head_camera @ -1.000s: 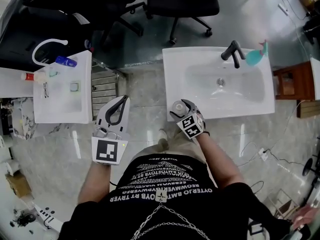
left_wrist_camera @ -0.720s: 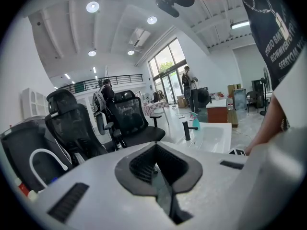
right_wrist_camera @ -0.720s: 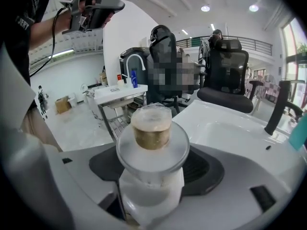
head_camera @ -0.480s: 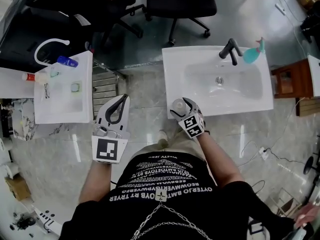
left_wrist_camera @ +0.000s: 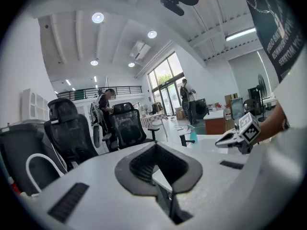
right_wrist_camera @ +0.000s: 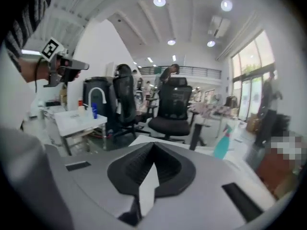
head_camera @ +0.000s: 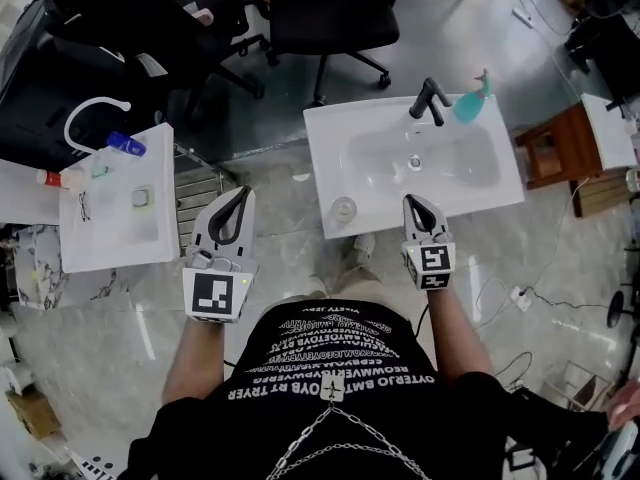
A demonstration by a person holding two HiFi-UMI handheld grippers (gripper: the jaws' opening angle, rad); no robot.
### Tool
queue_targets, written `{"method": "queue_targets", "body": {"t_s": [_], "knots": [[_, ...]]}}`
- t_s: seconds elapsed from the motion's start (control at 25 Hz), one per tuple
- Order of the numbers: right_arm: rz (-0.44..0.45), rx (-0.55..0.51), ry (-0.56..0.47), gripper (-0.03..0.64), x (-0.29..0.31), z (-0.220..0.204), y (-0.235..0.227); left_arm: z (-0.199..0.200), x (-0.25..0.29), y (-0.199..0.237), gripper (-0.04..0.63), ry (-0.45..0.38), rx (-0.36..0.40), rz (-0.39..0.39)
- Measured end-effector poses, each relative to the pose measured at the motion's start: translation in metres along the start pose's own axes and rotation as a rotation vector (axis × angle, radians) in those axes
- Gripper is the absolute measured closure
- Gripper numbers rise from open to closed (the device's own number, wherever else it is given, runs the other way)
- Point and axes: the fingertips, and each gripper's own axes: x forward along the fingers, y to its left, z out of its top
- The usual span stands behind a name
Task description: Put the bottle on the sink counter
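Observation:
A small clear bottle (head_camera: 343,209) stands upright on the front left corner of the white sink counter (head_camera: 330,133), seen from above in the head view. My right gripper (head_camera: 418,206) hovers at the counter's front edge, a hand's width to the right of the bottle and apart from it. Its jaws are shut with nothing between them (right_wrist_camera: 153,145). My left gripper (head_camera: 240,200) hangs over the floor left of the sink, shut and empty (left_wrist_camera: 154,145). Neither gripper view shows the bottle.
A black faucet (head_camera: 428,98) and a teal spray bottle (head_camera: 470,103) stand at the sink's back. A white table (head_camera: 75,248) at the left carries a blue bottle (head_camera: 125,145) and small items. Office chairs (head_camera: 330,8) stand beyond; a wooden stool (head_camera: 550,148) at the right.
My right gripper, open around the bottle at the counter's corner, has let it go, moved right along the front edge and shut. The bottle stays standing. The left gripper has kept its place.

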Motion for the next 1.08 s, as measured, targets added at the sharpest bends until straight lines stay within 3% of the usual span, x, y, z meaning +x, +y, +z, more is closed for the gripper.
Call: {"method": "queue_targets", "body": {"t_s": [0.12,0.28,0.88,1.08], "knots": [[-0.155,0.006,-0.038,0.620,-0.037,0.041,-0.039,0.010,-0.007,-0.005,0.589,-0.039,-0.001,-0.013],[-0.225,0.032,-0.092,0.620,-0.075,0.087,-0.053,0.024,-0.020,-0.008,0.589,-0.087,-0.008,-0.033],[-0.165,-0.079,-0.107,0.620,-0.125,0.124,0.005,0.018,-0.074,-0.021,0.589,-0.115,-0.024,-0.039],[-0.139,-0.138,-0.113,0.620,-0.133,0.129,0.020,0.015,-0.087,-0.019,0.589,-0.112,-0.031,-0.001]]}}
